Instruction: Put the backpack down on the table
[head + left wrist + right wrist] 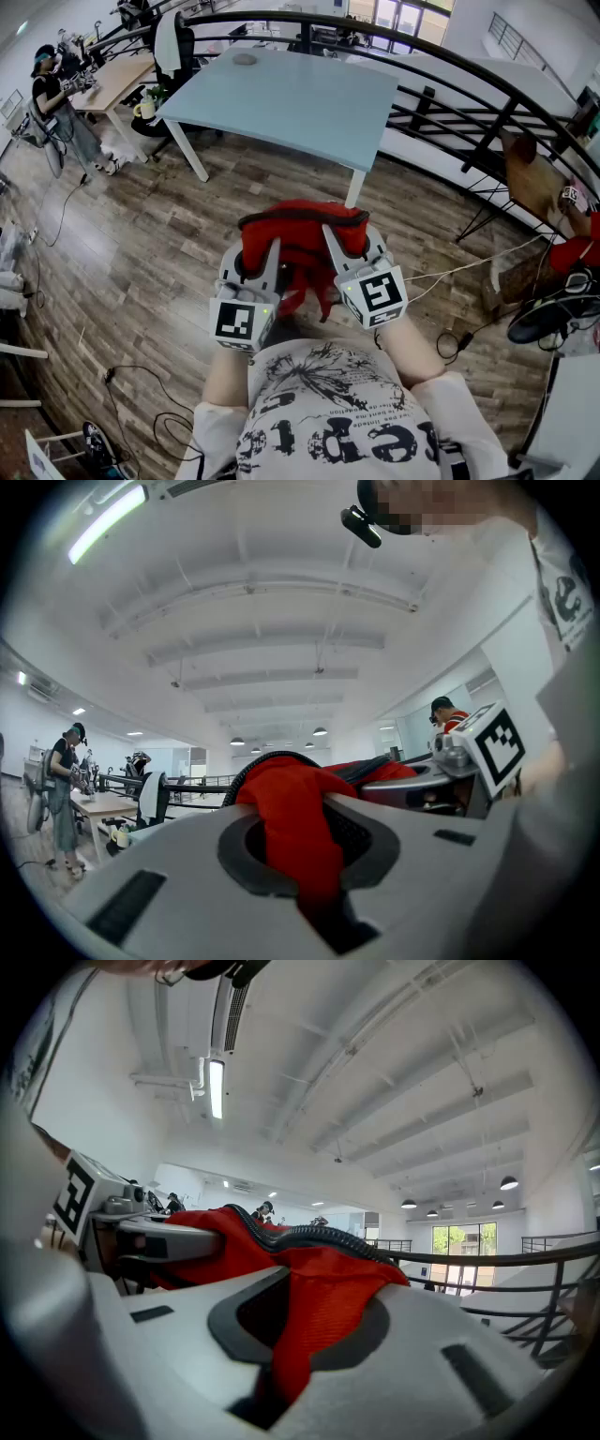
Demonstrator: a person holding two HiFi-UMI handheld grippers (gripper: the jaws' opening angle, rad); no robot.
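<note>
A red backpack [302, 234] with a black zip hangs in the air in front of my chest, above the wooden floor. My left gripper [267, 258] is shut on its left side and my right gripper [342, 246] is shut on its right side. In the left gripper view red fabric [291, 817] is pinched between the jaws. The right gripper view shows the same, with fabric [323, 1312] bunched between the jaws. The light blue table [281, 94] stands ahead of me, a step beyond the backpack.
A black curved railing [469, 84] runs behind and to the right of the table. At the far left a person [52, 98] stands by a wooden desk [112, 80], with an office chair [173, 47] nearby. Cables and bags [558, 300] lie on the floor at the right.
</note>
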